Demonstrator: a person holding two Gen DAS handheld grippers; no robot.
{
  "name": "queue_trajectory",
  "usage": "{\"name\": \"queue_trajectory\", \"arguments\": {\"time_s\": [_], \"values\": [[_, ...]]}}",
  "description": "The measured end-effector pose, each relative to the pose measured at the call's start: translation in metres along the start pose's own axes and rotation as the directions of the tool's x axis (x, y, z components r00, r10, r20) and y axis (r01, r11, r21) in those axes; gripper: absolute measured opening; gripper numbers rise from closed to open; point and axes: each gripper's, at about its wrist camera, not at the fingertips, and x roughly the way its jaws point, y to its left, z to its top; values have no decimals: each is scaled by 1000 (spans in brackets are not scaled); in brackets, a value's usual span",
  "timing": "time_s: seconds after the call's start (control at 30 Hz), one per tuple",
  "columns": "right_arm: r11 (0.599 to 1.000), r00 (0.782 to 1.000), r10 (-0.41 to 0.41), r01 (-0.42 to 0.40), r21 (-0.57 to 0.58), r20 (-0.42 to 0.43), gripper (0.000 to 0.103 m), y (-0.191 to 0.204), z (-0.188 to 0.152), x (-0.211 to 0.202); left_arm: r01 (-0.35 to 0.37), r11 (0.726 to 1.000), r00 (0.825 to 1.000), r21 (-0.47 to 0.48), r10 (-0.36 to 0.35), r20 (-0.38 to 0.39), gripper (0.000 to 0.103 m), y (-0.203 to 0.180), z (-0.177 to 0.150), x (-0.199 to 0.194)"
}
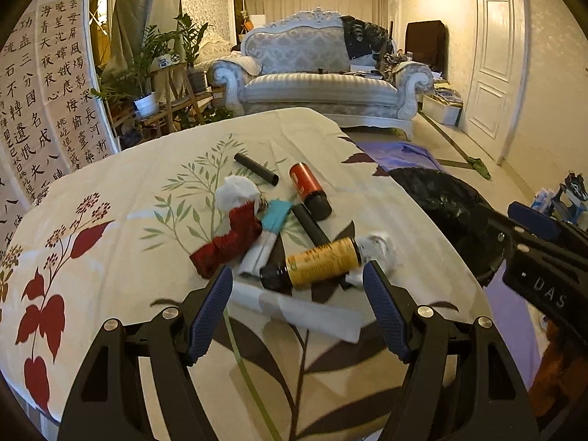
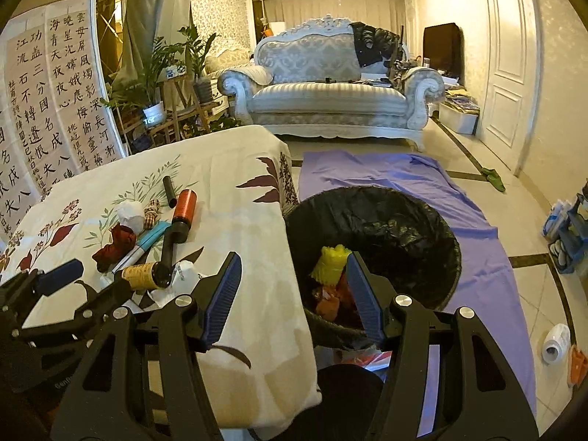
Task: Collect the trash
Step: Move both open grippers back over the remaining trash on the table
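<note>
Trash lies on the flowered tablecloth (image 1: 110,183): a brown bottle with a yellow label (image 1: 323,262), a red bottle (image 1: 308,189), two black tubes (image 1: 255,168), a red wrapper (image 1: 235,237), white tissues (image 1: 235,191) and a paper strip (image 1: 308,310). My left gripper (image 1: 298,268) is open, its tips on either side of the yellow-label bottle without pressing it. To the right stands a bin with a black liner (image 2: 386,228); a yellow piece (image 2: 329,261) and orange scraps lie inside. My right gripper (image 2: 294,257) hangs open and empty over the bin's near rim.
The table's right edge (image 2: 290,242) meets the bin. A purple cloth (image 2: 477,257) covers the floor beyond it. A white roll (image 2: 555,341) lies on the tiles at right. A pale sofa (image 2: 330,99) stands at the back, plants (image 2: 158,73) and calligraphy sheets (image 2: 55,84) at left.
</note>
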Motion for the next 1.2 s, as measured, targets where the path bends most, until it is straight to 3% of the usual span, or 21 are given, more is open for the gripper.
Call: {"name": "queue_trajectory", "arguments": {"time_s": [0.3, 0.8, 1.0, 1.2], "values": [[1000, 1000, 10, -10, 11, -13, 59, -2, -11, -2, -16, 999, 997, 34, 18, -77, 71, -7, -20, 24], [998, 997, 57, -58, -31, -44, 59, 20, -11, 11, -40, 997, 991, -71, 30, -132, 71, 52, -33, 13], [997, 996, 60, -63, -44, -61, 59, 26, -12, 18, 1, 992, 991, -125, -17, -130, 71, 56, -26, 13], [997, 996, 54, -57, -47, -63, 59, 26, -10, 21, 13, 994, 990, -108, -28, -135, 71, 39, -11, 30]]}}
